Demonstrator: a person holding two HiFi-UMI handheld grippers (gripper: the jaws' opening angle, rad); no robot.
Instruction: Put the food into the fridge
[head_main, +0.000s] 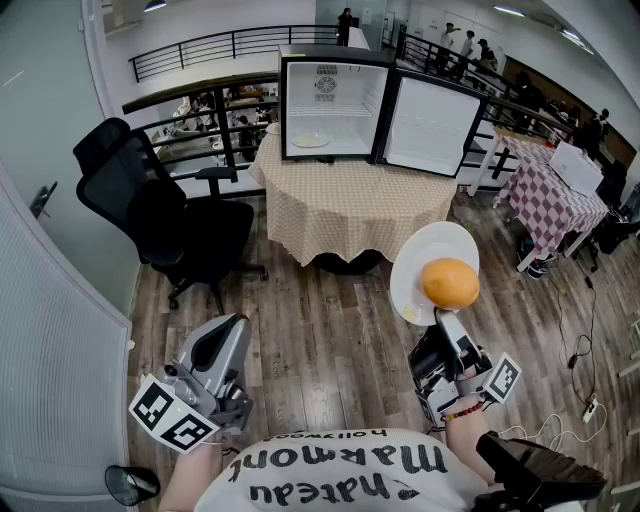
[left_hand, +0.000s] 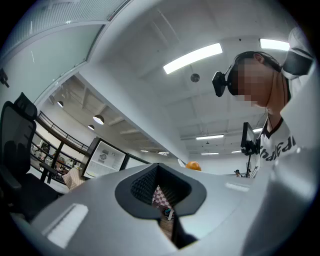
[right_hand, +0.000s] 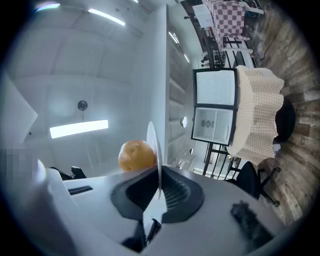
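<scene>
Clothed table (head_main: 350, 205) (fridge (head_main: 335, 55) open), wood floor (head_main: 320, 330)

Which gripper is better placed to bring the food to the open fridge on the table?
The right. The right gripper is shut on the rim of the white plate that carries the orange, and the fridge stands open ahead. The left gripper hangs low and holds nothing.

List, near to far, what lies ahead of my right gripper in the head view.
Right gripper, shut on the rim of a white round plate carrying a round orange fruit → round table under a beige checked cloth → open black mini fridge with a white interior.
</scene>
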